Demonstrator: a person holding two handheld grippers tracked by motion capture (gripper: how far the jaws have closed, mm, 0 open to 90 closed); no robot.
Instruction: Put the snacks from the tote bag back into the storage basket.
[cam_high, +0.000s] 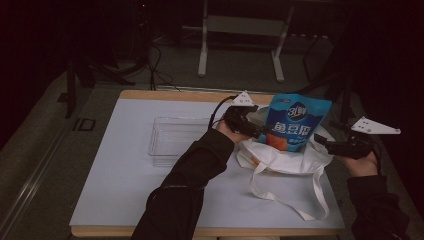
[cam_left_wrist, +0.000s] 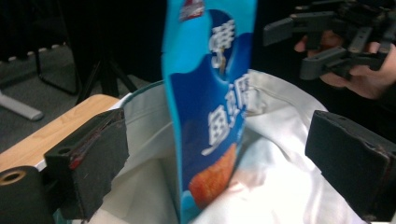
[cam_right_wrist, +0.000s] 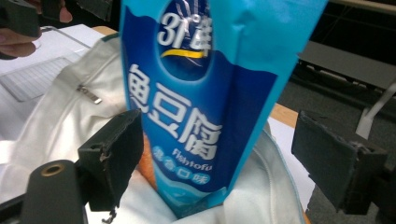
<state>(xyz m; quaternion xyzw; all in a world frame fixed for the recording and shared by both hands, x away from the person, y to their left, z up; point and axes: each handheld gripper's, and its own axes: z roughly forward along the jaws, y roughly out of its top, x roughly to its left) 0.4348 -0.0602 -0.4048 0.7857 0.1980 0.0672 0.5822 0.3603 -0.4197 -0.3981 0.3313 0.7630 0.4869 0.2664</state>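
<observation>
The blue snack pouch (cam_high: 296, 122) stands upright with its lower end sunk in the mouth of the white tote bag (cam_high: 280, 162), which lies slumped on the bench (cam_high: 125, 190) at the right, just beside a clear plastic tray (cam_high: 177, 137). The left tongs (cam_high: 250, 125) sit at the pouch's left edge and the right tongs (cam_high: 325, 142) at its right, 1 on each side.

In the left gripper view the left tongs (cam_left_wrist: 217, 154) have both pads spread wide, with the pouch (cam_left_wrist: 210, 102) and the bag's cloth (cam_left_wrist: 280, 177) between them but clear of both pads. The right tongs (cam_right_wrist: 217, 158) show the same in their own view: jaws wide apart, the pouch (cam_right_wrist: 201, 93) standing in the gap, the near pad close to its edge yet not pressing on it. So neither pair grips anything, and the pouch seems to be held up only by the bag's soft rim.

That is the weak point. The pouch is tall, most of it rides above the cloth, and the bag has no stiffness, so a brush from either pad could tip it out onto the bench. If the tongs close now, they might catch cloth together with the pouch, or pinch the zipper pull (cam_right_wrist: 89, 94), and drag the bag shut. The loose handles (cam_high: 300, 200) trailing toward the bench's front edge could also snag a jaw.
</observation>
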